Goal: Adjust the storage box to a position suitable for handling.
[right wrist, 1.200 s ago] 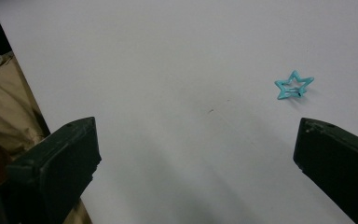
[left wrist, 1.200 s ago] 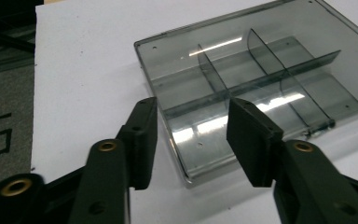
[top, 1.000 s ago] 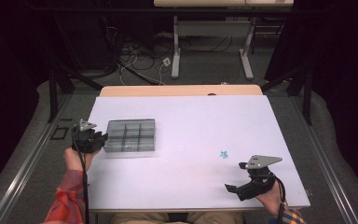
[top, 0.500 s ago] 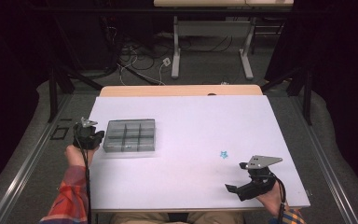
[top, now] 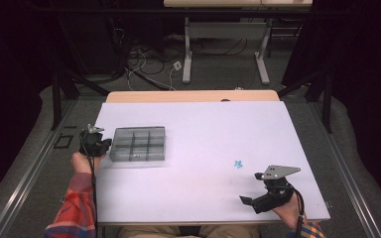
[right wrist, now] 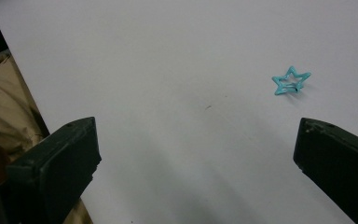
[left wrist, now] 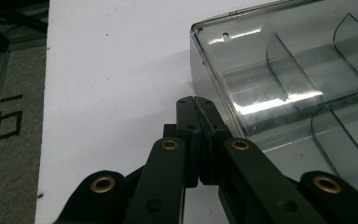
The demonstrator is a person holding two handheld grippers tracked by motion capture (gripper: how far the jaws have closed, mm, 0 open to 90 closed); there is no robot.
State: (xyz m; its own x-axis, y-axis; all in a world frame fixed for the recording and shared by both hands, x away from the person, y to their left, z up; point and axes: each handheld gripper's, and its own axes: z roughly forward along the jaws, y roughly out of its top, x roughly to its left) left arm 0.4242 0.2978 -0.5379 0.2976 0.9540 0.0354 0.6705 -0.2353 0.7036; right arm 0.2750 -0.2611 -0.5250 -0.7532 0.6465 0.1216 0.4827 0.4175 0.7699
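Trouble could start at my left gripper (left wrist: 196, 105): its jaws have just been closing and now sit pressed together with nothing between them, tips right at the near left wall of the clear compartment box (top: 138, 145). From above, I see that gripper (top: 95, 142) just off the box's left edge, near the table (top: 203, 124) rim. If I nudge forward with closed tips, I reckon the light box slides or skews across the smooth white top rather than staying put; if I push off-centre it may turn. Whether my tips touch the wall or stop a hair short, I can't tell.

Over on the other side, my right gripper (right wrist: 196, 154) hangs with jaws spread wide, holding nothing, low over the table. The little blue star (right wrist: 290, 80) lies ahead and to one side, apart from both jaws; from above it (top: 238, 164) sits between the box and my right gripper (top: 258, 201). Going for it badly lined up, one jaw could flick it away.

Hard to read: the star is tiny, and the box's compartments are glare-streaked, their contents unclear.
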